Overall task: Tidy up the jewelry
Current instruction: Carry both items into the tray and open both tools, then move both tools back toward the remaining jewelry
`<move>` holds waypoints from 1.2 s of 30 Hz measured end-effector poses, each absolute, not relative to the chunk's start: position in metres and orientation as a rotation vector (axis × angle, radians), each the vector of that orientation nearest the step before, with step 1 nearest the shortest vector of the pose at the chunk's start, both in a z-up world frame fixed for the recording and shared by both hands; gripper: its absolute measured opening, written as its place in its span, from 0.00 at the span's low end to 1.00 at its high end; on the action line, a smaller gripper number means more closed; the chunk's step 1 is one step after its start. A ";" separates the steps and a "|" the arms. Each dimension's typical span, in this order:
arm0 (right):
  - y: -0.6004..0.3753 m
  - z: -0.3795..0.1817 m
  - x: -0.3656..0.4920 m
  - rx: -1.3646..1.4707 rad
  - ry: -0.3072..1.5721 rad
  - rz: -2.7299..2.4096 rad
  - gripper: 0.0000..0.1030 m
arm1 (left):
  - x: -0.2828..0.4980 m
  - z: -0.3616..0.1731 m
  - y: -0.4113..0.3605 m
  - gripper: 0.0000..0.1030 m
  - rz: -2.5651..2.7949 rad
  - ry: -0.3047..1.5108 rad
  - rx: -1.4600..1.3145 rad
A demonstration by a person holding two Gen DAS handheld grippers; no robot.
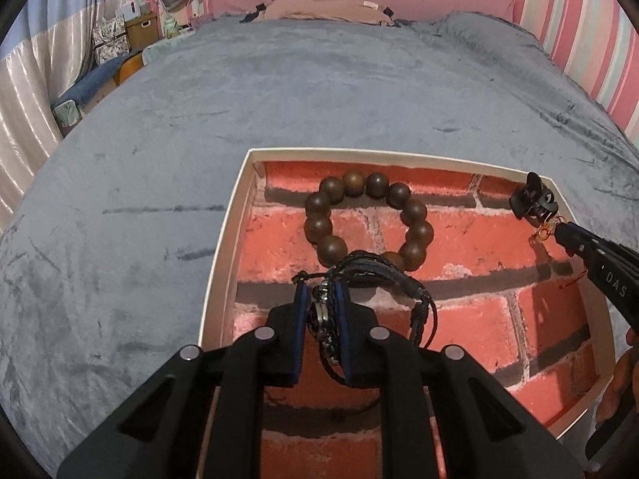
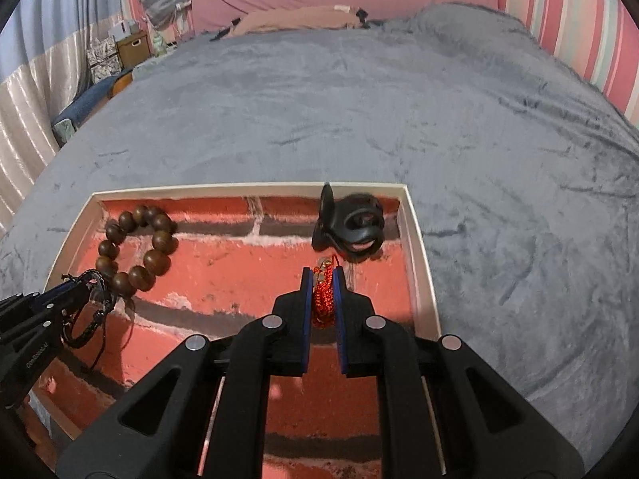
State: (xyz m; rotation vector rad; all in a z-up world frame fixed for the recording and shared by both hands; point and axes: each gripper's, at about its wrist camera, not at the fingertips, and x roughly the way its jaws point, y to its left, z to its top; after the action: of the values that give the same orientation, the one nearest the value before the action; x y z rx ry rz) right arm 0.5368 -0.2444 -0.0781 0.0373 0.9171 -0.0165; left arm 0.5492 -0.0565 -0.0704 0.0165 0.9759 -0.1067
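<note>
White-rimmed tray (image 1: 223, 239) with brick-print floor sits on the grey-blanketed bed (image 1: 319, 92). Left tongs (image 1: 324, 291) pinch a black braided cord bracelet (image 1: 383, 275) over the tray's near-left part, touching the wooden bead bracelet (image 1: 367, 215) lying toward the tray's far-left corner. Right tongs (image 2: 324, 275) pinch a red cord bracelet (image 2: 324, 299) above the tray floor, just short of the black hair claw (image 2: 351, 223) in the tray's far-right corner.
</note>
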 end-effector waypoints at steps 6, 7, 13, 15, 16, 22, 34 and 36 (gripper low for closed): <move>-0.240 -0.091 0.539 0.012 0.964 -0.016 0.11 | 0.556 -0.078 -0.059 0.16 -0.091 0.998 0.040; -0.240 -0.093 0.538 0.014 0.969 -0.017 0.11 | 0.556 -0.078 -0.060 0.16 -0.089 0.998 0.043; -0.244 -0.097 0.539 0.036 1.002 -0.018 0.12 | 0.558 -0.080 -0.058 0.16 -0.082 1.007 0.043; -0.244 -0.097 0.538 0.031 1.009 -0.016 0.14 | 0.558 -0.079 -0.058 0.16 -0.084 1.011 0.040; -0.243 -0.098 0.538 0.025 1.019 -0.013 0.23 | 0.557 -0.078 -0.058 0.16 -0.085 1.011 0.041; -0.242 -0.081 0.524 -0.001 0.986 -0.003 0.55 | 0.546 -0.059 -0.054 0.43 -0.079 0.985 0.030; -0.278 -0.005 0.426 0.055 0.821 -0.028 0.94 | 0.463 0.019 -0.027 0.72 -0.124 0.848 -0.019; -0.280 0.003 0.408 0.060 0.799 -0.033 0.96 | 0.442 0.029 -0.020 0.73 -0.140 0.832 -0.029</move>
State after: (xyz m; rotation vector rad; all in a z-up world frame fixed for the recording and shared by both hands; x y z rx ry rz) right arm 0.4081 -0.2804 0.0029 0.0598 0.7989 -0.0332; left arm 0.4420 -0.0204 0.0288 -0.0293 0.8316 -0.1397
